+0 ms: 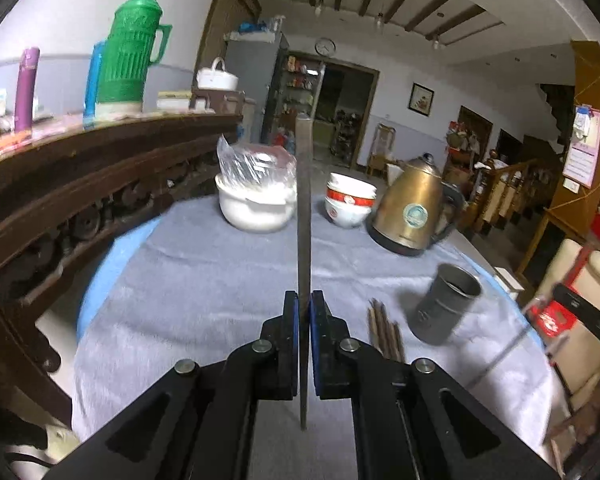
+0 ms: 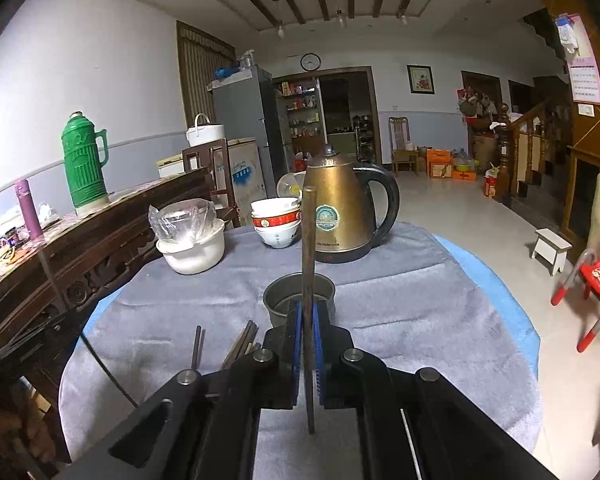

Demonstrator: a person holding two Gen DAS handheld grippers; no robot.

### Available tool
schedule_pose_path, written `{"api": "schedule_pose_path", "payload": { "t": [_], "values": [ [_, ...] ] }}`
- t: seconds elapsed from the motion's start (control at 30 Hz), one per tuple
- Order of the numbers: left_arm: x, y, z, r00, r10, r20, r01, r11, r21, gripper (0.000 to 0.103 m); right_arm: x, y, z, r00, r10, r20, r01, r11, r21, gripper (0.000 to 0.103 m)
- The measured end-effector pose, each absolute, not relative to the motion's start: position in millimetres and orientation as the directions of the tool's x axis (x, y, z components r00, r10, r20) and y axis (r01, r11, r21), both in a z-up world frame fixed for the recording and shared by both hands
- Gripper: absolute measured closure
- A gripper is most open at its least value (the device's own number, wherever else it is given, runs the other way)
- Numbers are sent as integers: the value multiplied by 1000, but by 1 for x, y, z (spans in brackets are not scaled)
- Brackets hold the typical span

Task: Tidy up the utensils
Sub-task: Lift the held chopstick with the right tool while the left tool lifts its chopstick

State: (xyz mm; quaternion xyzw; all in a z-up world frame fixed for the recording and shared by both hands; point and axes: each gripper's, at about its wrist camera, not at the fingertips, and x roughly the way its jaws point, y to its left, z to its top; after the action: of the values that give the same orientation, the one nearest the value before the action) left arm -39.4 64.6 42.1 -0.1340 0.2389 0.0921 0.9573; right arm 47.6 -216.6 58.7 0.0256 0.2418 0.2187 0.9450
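Observation:
My left gripper [image 1: 304, 300] is shut on a dark chopstick [image 1: 303, 216] that stands upright between its blue pads. A grey metal cup [image 1: 446, 304] stands on the cloth to its right, with several brown chopsticks [image 1: 386, 334] lying beside the cup. My right gripper [image 2: 309, 308] is shut on another dark chopstick [image 2: 309, 248], held upright just in front of the metal cup [image 2: 299, 296]. Loose chopsticks [image 2: 240, 344] lie on the cloth left of the right gripper.
A grey cloth [image 2: 400, 312] covers the round blue table. At the back stand a brass kettle [image 2: 340, 216], stacked bowls [image 2: 277, 220] and a white pot with a plastic bag [image 2: 192, 244]. A dark wooden sideboard [image 1: 80, 184] with a green thermos [image 1: 130, 52] runs along the left. A red chair [image 2: 596, 280] is at the right.

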Motion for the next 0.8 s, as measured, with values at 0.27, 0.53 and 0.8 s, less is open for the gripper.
{"api": "schedule_pose_path", "payload": {
  "t": [0.27,0.53,0.8],
  "values": [
    [-50,63,59,886,79,-456,-214,944,-252,98,43,-217,68,797,435,-420,-407,899,160,97],
    [-49,66,71,913,111,-393,-222,942,-251,98,37,-225,76,812,428,-397,-398,903,160,97],
    [-54,69,49,896,169,-411,-261,948,-181,98,31,-227,59,794,424,-436,-393,905,164,97]
  ]
}}
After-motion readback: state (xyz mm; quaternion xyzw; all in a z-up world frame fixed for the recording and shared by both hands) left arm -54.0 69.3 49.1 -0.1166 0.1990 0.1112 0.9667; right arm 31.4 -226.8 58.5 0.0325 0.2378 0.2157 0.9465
